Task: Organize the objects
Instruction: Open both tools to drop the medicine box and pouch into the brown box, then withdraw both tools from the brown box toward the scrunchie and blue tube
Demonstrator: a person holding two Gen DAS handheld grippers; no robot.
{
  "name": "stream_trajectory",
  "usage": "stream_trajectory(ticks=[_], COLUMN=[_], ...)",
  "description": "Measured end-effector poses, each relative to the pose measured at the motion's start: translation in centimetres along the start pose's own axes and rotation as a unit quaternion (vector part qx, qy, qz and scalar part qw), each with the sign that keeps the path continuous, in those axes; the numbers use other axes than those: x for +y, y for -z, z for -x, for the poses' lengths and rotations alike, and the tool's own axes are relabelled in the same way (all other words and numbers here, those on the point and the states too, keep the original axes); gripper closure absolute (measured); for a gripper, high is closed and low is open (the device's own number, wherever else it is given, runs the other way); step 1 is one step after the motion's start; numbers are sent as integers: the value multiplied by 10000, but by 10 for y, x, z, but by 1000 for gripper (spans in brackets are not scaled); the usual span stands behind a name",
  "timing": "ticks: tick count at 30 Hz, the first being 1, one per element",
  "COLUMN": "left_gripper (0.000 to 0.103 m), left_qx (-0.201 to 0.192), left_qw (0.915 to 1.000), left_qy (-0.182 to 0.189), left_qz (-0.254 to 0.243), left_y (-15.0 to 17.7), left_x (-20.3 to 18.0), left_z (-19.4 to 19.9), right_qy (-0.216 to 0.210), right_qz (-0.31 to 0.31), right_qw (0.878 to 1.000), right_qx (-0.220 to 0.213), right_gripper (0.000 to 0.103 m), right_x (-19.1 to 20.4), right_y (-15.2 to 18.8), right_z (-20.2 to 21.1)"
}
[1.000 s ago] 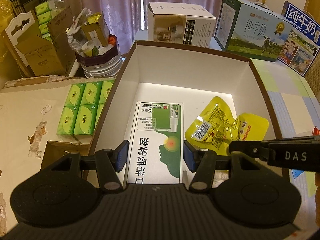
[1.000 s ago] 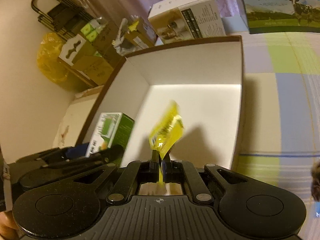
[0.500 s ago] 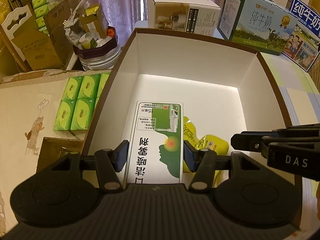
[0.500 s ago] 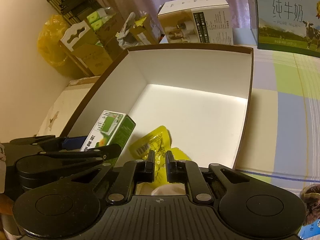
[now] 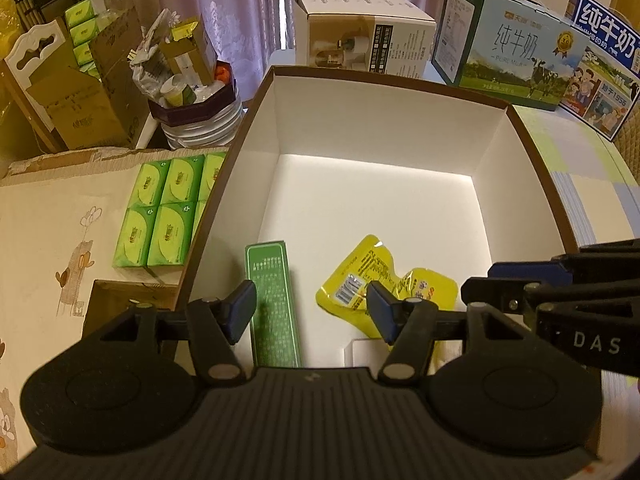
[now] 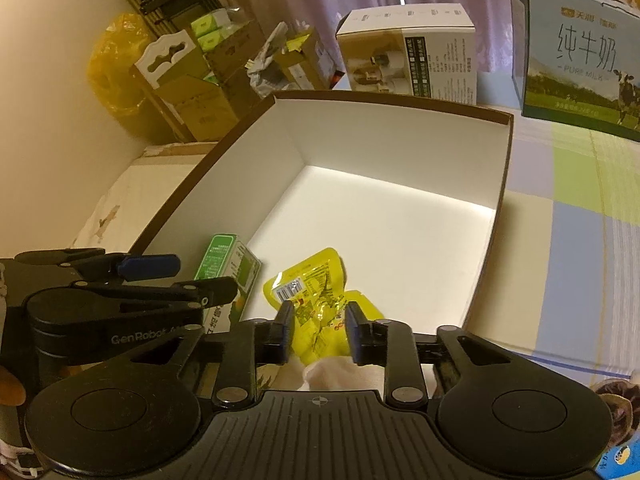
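Looking thru the left wrist cam first: I'm holding my left claw wide over the near end of the white box w/ brown rim, gripping nothing. A green carton is resting on its narrow side on the box floor, just inside my left finger, apart from the pad as far as I can tell. Yellow pouches are lying crumpled on the box floor beside the carton, partly behind my right finger. My right claw is reaching in from the right edge, over the box's right wall. Green tissue packs are sitting outside the box on the left. Two milk cartons and a white appliance box are standing beyond the far wall.

Switching to the right wrist cam: I'm keeping nothing in my right claw; fingers are spread partway, w/ the yellow pouches lying loose on the box floor between and just past the tips. The green carton is standing left of the pouches, near the left wall of the box. My left claw is hovering at the carton's near side, spread. The checked tabletop is running along the right of the box.
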State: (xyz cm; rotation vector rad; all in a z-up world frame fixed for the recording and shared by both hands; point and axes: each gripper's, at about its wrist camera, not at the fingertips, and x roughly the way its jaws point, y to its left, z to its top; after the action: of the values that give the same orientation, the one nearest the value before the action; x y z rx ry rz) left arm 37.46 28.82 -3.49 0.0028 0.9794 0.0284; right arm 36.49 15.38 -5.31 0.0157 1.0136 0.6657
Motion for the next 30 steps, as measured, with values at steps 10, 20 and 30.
stream_trajectory(ticks=[10, 20, 30], left_gripper=[43, 37, 26], left_qx=[-90, -262, -518], left_qw=[9999, 9995, 9983], left_qy=[13, 0, -41], left_qz=[95, 167, 246], left_y=[11, 24, 40], left_x=[0, -5, -16], left_z=[24, 56, 92], right_qy=[-46, -204, -425], right_qz=[-14, -11, -81], right_qw=[9999, 9992, 9976], right_qx=[-158, -345, -543], right_gripper=[61, 55, 50], right_x=[1, 5, 3], right_y=[6, 19, 39], right_z=[19, 48, 83])
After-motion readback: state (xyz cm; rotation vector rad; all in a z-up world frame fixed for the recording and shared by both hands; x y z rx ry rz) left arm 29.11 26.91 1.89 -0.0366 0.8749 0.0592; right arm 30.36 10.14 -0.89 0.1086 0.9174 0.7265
